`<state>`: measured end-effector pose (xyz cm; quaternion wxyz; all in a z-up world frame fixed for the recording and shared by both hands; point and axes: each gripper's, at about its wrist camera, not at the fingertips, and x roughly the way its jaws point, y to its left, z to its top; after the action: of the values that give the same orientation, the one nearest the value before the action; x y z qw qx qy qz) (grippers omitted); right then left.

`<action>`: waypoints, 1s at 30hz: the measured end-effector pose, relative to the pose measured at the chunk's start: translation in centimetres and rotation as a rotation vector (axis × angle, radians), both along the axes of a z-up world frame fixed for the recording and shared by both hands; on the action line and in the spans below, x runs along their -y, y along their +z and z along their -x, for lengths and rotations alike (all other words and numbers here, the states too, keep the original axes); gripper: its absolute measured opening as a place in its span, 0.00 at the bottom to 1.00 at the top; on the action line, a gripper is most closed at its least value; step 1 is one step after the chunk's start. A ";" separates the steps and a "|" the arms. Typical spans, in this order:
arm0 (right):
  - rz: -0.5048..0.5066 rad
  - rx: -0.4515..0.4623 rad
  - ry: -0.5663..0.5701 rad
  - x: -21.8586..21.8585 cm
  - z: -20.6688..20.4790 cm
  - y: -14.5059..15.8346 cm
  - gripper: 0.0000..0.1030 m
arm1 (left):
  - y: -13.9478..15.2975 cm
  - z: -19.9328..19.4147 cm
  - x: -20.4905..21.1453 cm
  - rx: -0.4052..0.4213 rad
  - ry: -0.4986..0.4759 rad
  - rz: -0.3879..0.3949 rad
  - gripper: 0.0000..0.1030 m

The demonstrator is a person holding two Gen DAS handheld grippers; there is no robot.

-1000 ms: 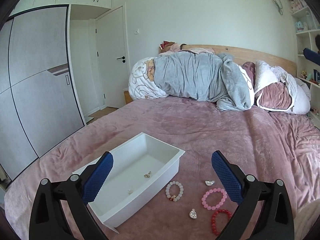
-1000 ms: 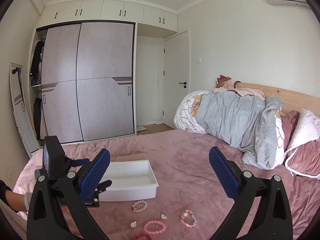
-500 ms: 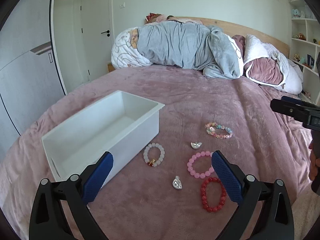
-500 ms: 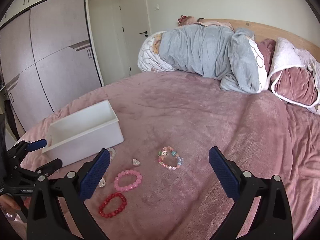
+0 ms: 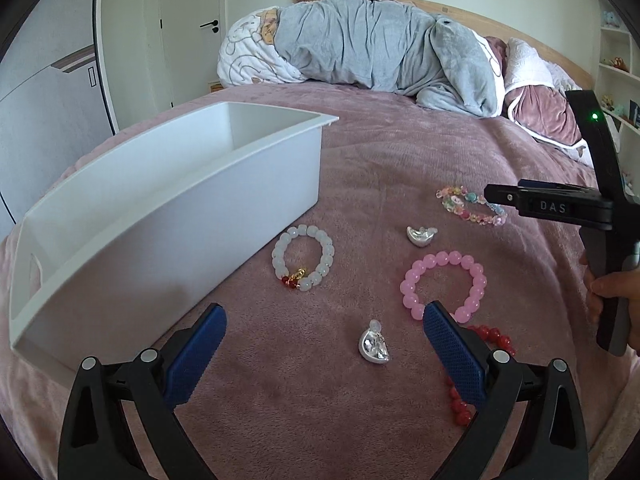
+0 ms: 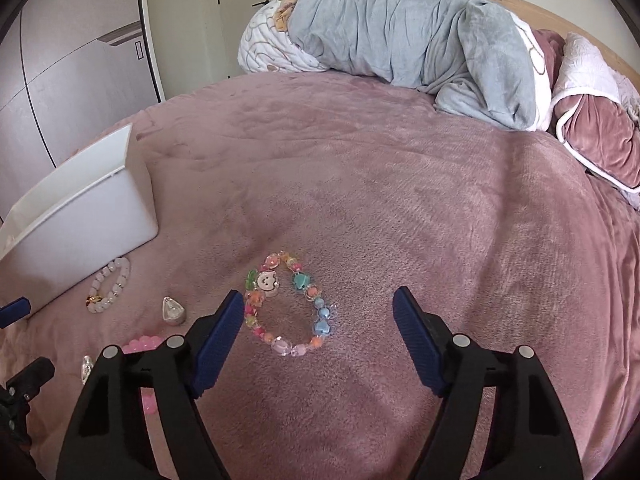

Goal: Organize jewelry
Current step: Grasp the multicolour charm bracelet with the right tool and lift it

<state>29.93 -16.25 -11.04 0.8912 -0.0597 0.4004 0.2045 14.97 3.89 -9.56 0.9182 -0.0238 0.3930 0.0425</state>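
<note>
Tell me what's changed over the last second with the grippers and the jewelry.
Both grippers came down toward the bed and closer to the jewelry. The left gripper now hangs open over the silver charm; the right gripper hangs open around the multicolor bracelet. Nothing was taken hold of or let go. The white bin, the white bracelet, the pink bracelet and the rest lie where they were.

Bedroom, daylight, pink everywhere
Plush pink bedspread (image 6: pixel 400 168), grey blanket (image 5: pixel 380 52) heaped by the wooden headboard (image 5: pixel 532 40), white door (image 5: pixel 192 28), grey wardrobe (image 6: pixel 72 80).
</note>
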 end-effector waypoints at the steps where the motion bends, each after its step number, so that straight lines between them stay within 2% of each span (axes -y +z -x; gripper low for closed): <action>1: 0.003 -0.007 0.004 -0.2 -0.5 -0.5 0.66 | -0.4 -0.1 0.0 -0.006 -0.007 -0.001 0.97; 6: 0.026 -0.056 0.027 -0.8 -2.0 -2.1 0.57 | -0.9 -0.5 0.3 -0.005 -0.034 -0.007 0.97; 9: 0.013 -0.078 0.026 -0.7 -2.6 -2.5 0.49 | -1.2 -0.7 0.3 0.004 -0.048 0.013 0.96; 12: -0.003 -0.103 0.009 -0.2 -3.1 -2.7 0.39 | -1.6 -0.7 0.7 0.009 -0.054 -0.006 0.93; 13: -0.003 -0.108 0.008 -0.1 -3.1 -2.7 0.36 | -1.7 -0.7 0.9 0.013 -0.060 -0.016 0.86; 14: 0.000 -0.110 0.010 0.0 -3.2 -2.7 0.32 | -1.9 -0.8 1.1 0.007 -0.071 -0.025 0.75; 17: 0.005 -0.111 0.020 -0.2 -3.1 -2.7 0.21 | -2.6 -1.3 1.7 -0.032 -0.094 -0.049 0.57; 21: -0.022 -0.104 0.019 0.0 -2.8 -2.2 0.17 | -3.3 -1.5 1.9 -0.058 -0.100 -0.059 0.39; 22: -0.032 -0.102 0.017 0.1 -2.9 -2.0 0.11 | -3.4 -1.6 1.8 -0.062 -0.099 -0.056 0.32; 23: -0.046 -0.099 0.014 0.2 -2.9 -1.8 0.09 | -3.4 -1.6 1.7 -0.067 -0.097 -0.054 0.21; 30: -0.132 -0.047 0.003 0.0 -3.8 1.0 0.08 | -3.2 -1.3 1.3 -0.067 -0.095 -0.029 0.20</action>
<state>33.77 -16.21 -10.04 0.8834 0.0031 0.4066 0.2331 16.23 2.58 -12.72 0.9057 0.0094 0.4237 0.0054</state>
